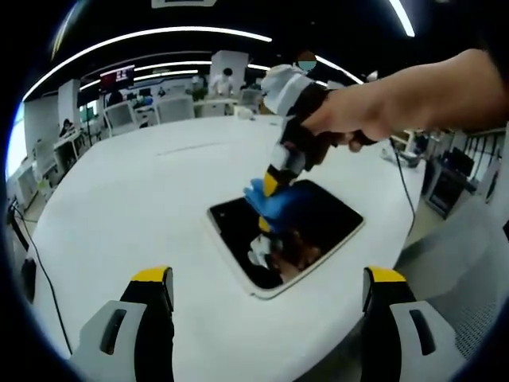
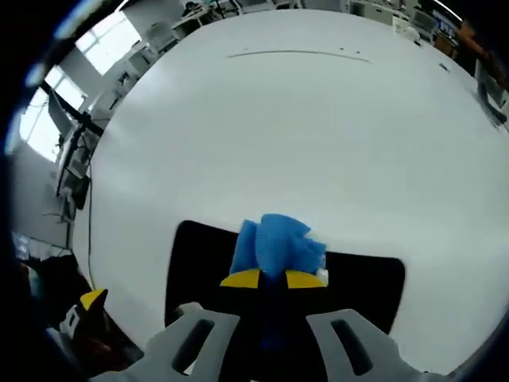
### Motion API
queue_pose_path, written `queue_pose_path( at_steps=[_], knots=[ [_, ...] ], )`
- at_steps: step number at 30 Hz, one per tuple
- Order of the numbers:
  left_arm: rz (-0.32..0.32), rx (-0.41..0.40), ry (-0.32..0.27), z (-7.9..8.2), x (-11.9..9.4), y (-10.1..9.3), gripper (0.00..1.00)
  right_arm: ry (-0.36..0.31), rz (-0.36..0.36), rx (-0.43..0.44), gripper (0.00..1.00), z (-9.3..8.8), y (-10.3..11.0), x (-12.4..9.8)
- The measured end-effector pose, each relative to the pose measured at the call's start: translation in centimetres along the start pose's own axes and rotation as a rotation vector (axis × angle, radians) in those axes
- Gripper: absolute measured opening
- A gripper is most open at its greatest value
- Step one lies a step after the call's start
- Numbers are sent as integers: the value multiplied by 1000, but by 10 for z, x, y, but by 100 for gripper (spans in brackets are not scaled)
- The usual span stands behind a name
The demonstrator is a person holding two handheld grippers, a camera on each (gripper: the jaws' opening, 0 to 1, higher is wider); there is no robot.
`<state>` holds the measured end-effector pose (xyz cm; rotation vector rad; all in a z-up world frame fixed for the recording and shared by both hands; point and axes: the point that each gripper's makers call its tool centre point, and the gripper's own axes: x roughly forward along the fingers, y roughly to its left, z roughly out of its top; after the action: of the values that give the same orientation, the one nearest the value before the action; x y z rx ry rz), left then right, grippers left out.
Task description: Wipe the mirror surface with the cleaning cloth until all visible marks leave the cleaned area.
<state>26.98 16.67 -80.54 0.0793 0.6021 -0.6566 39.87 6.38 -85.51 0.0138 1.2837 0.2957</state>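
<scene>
The mirror (image 1: 288, 237) lay flat on the white table (image 1: 143, 199), the left gripper (image 1: 266, 298) hanging released and clear before it. In the right gripper view, the right gripper (image 2: 272, 278) clenched the blue cloth (image 2: 277, 243), pressing it onto the glass to wipe.

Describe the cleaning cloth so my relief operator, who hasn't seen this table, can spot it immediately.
Start at the big white table; near its edge lies a dark rectangular mirror with a pale border. On the mirror's upper part sits the cloth, a crumpled bright blue wad pinched between the yellow tips of the right gripper. It is the only blue item there.
</scene>
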Motion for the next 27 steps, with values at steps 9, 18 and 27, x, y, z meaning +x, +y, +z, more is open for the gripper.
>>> queue_pose_path(
  at_steps=[9,18,27],
  knots=[
    [9,-8,3,-1,0,2,99,-3,38,21,4,2,26,1],
    [10,-11,8,-2,2,3,99,1,71,-1,4,7,52,3],
    [10,-6,19,-5,2,3,99,16,83,-24,4,20,73,13]
  ],
)
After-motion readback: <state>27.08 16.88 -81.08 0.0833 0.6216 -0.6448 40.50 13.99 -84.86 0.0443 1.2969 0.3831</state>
